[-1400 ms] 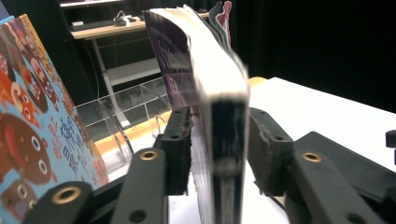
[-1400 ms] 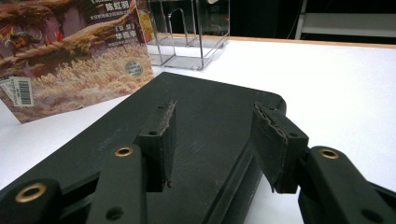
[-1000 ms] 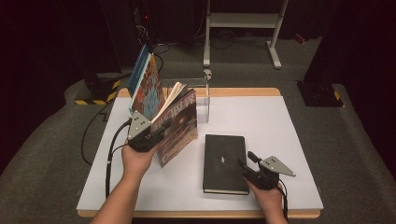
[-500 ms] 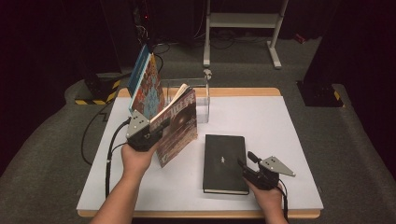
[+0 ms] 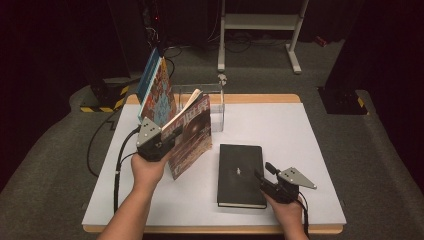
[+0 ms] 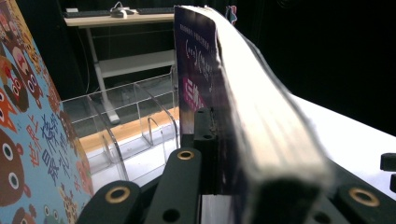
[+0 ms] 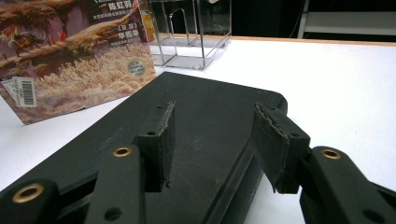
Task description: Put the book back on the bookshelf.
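Now catalogued: thick paperback (image 5: pixel 189 131), standing tilted on the tabletop (image 5: pixel 310 150) just in front of the clear acrylic rack (image 5: pixel 212 100), clamped at its lower edge by the left gripper (image 5: pixel 159 142), whose jaws have just closed on it; likely ready for lifting into the rack. Illustrated book (image 5: pixel 156 92) leans left of the rack. Black notebook (image 5: pixel 241 172) lies flat right of the paperback; right gripper (image 5: pixel 264 176) rests over it, jaws apart, gripping nothing.

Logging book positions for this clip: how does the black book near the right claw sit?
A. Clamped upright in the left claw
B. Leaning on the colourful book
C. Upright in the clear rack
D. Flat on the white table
D: the black book lies flat on the white table, with the right claw open over its near corner.
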A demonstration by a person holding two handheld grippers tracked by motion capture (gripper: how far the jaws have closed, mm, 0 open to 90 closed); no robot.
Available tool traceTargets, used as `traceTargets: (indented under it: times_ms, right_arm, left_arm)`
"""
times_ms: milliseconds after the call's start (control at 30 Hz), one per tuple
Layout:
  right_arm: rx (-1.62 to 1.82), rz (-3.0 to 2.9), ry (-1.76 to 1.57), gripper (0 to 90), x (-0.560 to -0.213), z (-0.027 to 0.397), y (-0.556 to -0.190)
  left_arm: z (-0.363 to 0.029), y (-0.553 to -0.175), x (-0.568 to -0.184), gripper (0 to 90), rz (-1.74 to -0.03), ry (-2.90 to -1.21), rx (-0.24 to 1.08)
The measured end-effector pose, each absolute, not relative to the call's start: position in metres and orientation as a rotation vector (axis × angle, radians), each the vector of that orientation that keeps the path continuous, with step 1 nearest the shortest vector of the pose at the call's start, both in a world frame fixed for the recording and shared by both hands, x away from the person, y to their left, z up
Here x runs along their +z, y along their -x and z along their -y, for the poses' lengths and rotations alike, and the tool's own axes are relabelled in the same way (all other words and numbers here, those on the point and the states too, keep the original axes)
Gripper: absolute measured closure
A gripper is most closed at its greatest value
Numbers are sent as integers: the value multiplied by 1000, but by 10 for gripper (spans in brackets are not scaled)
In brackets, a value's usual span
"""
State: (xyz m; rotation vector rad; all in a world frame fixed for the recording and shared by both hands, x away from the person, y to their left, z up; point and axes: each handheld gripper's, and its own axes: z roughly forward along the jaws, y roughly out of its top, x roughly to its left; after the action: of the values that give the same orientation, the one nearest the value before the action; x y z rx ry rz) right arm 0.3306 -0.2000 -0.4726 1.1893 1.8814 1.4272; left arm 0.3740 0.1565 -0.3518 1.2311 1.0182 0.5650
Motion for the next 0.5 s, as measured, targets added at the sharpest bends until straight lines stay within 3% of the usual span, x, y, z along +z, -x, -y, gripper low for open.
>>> traceTargets:
  times_ms: [500]
  right_arm:
    - [1410, -1918, -1164, 499, -476, 196, -342]
  left_arm:
    - [-155, -375, -336, 840, -1033, -1181, 605]
